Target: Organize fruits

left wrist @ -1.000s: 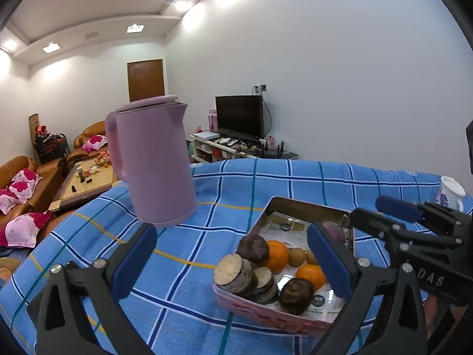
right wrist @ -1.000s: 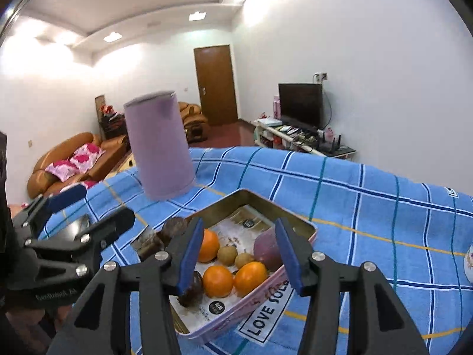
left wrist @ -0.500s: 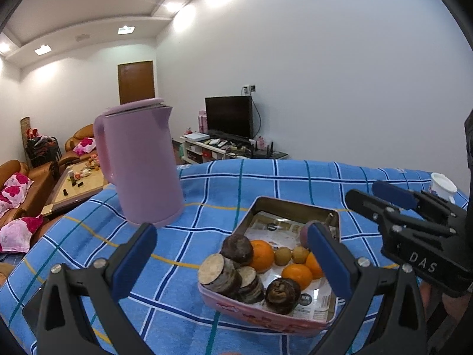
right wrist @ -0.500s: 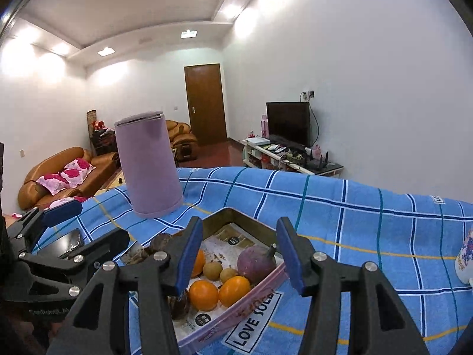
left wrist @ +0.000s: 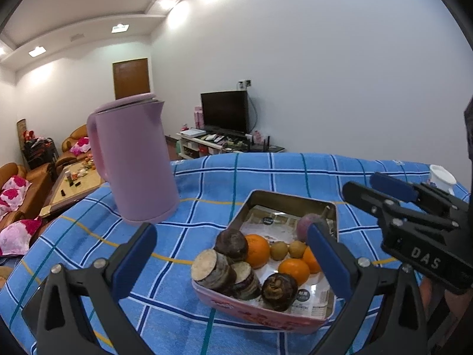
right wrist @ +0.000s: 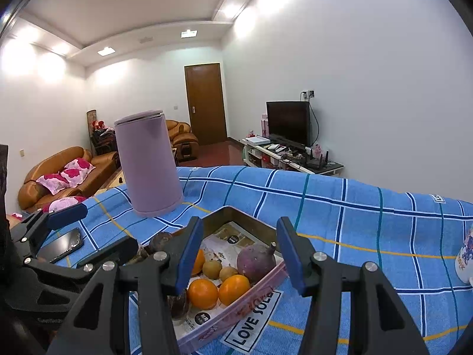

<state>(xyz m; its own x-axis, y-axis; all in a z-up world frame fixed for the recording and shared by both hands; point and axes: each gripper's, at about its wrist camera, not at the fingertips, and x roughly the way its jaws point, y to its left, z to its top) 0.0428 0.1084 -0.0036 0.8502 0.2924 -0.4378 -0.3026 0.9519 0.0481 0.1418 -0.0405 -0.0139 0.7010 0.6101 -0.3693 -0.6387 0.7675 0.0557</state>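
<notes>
A pink-rimmed metal tin (left wrist: pixel 267 318) (right wrist: pixel 233 211) sits on the blue checked cloth and holds fruit: oranges (left wrist: pixel 294 269) (right wrist: pixel 203 293), small brown fruits (left wrist: pixel 279 250) (right wrist: pixel 212 268), a purple passion fruit (right wrist: pixel 255 261) (left wrist: pixel 306 224), and dark cut pieces (left wrist: pixel 218 272). My left gripper (left wrist: pixel 230 254) is open and empty, above the tin's near end. My right gripper (right wrist: pixel 241 256) is open and empty, hovering over the tin by the purple fruit. Each gripper shows in the other's view, the right one (left wrist: pixel 414 222) and the left one (right wrist: pixel 59 236).
A tall pink kettle (left wrist: pixel 133 162) (right wrist: pixel 149 162) stands on the cloth behind the tin. A phone (right wrist: pixel 60 245) lies at the left. A white mug (right wrist: pixel 465 259) (left wrist: pixel 440 177) stands at the right edge. A sofa, TV stand and door lie beyond the table.
Both grippers have pulled back and risen a little from the tin, so it looks smaller and lower. Both stayed open. The fruit has not moved.
</notes>
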